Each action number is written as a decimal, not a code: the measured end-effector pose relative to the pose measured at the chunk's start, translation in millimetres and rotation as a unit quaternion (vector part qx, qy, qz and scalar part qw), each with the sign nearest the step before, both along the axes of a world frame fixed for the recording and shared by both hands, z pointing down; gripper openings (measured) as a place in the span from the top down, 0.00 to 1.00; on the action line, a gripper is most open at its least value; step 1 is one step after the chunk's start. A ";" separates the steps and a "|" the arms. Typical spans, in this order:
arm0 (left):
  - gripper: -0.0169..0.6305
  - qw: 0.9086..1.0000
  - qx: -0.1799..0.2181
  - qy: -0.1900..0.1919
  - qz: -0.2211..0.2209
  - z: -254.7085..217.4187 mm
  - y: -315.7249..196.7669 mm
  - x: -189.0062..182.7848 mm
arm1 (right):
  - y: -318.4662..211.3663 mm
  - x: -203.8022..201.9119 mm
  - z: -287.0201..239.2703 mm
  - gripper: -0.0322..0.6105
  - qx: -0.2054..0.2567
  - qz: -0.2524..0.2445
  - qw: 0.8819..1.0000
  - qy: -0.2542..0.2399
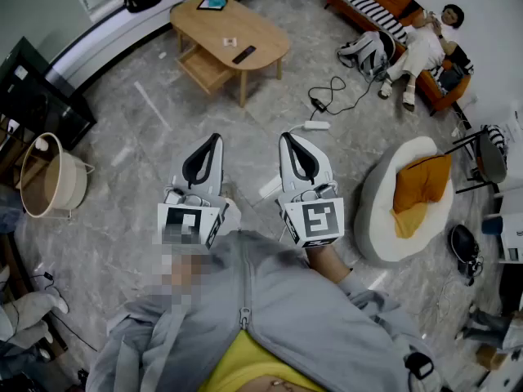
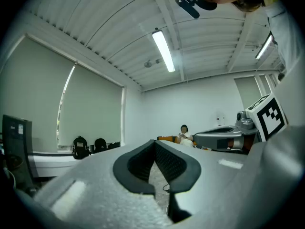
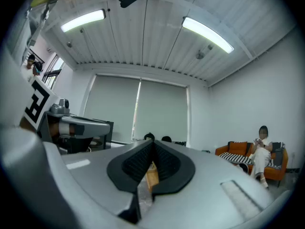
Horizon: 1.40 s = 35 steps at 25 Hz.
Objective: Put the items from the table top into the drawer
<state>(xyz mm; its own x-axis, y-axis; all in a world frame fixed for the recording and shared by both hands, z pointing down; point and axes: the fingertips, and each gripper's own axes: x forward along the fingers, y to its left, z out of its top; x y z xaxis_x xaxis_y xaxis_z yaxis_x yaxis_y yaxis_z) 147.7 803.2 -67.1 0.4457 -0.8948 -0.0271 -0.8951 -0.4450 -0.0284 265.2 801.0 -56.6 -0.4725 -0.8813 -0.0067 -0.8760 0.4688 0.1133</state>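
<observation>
Seen from the head view, a person holds the left gripper (image 1: pixel 214 137) and the right gripper (image 1: pixel 288 135) side by side and level over a marble floor, both well apart from the wooden table (image 1: pixel 257 33) across the room. On the table top lie a black remote (image 1: pixel 243 54), a small white item (image 1: pixel 230 42) and a teal-covered flat item (image 1: pixel 214 3); the drawer (image 1: pixel 204 68) juts open beneath. The left gripper view shows the left gripper (image 2: pixel 155 144) clenched, tips pressed together on nothing, with its neighbour's marker cube (image 2: pixel 267 116) alongside. The right gripper view shows the right gripper (image 3: pixel 152 143) likewise clenched and empty, an orange sofa (image 3: pixel 238 149) beyond.
</observation>
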 end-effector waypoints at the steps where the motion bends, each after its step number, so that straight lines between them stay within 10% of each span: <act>1: 0.99 1.000 0.000 0.000 0.000 2.3 -7.1 0.5 | -7.5 -0.2 2.3 0.95 -0.002 -0.003 1.000 -0.004; 35: 0.99 0.997 -0.034 0.022 0.060 56.5 -411.3 -129.7 | -407.1 -128.3 68.2 0.88 -0.073 0.030 0.997 0.011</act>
<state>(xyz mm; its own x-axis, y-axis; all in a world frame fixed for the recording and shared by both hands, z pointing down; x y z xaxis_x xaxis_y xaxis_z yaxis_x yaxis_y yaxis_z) 18.0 391.9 -10.7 0.5487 -0.8360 0.0103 -0.8355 -0.5478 0.0432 136.9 393.9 11.6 -0.4174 -0.8988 0.1337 -0.9011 0.4285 0.0671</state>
